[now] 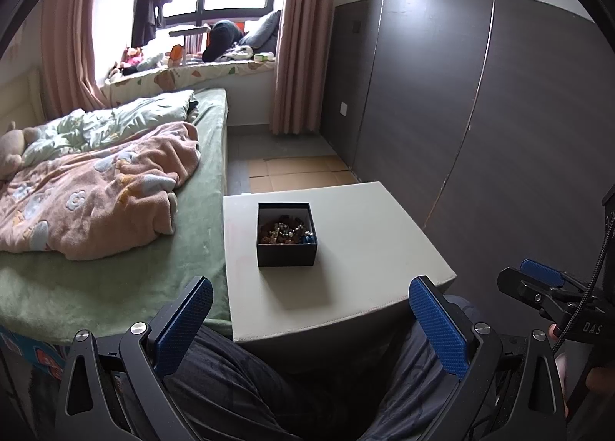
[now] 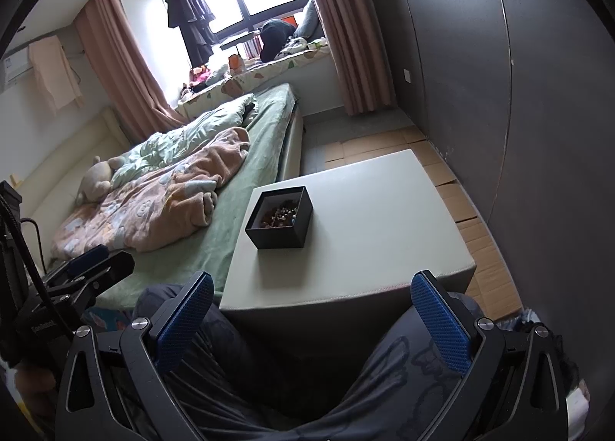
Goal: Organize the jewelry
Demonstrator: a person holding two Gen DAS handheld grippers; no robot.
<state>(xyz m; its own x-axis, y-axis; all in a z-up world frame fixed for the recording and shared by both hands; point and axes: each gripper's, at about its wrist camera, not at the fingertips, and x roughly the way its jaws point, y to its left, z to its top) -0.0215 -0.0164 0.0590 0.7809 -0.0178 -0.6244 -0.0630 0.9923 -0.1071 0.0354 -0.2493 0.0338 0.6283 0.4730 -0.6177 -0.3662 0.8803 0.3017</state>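
Seemingly pre-start: both claws, left claw (image 1: 310, 308) & right claw (image 2: 312, 306), gape wide w/ nothing held, near of the black box (image 1: 286, 235) of tangled jewelry (image 1: 286, 231) mid-surface (image 1: 365, 248), prob. for easy reach.

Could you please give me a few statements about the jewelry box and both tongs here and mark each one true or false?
1. The black box has no lid on it. True.
2. The box stands on the bed. False: it stands on the pale table beside the bed.
3. The left tongs are open and hold nothing. True.
4. The right tongs grip a necklace. False: they are open and empty.
5. The jewelry lies inside the box. True.
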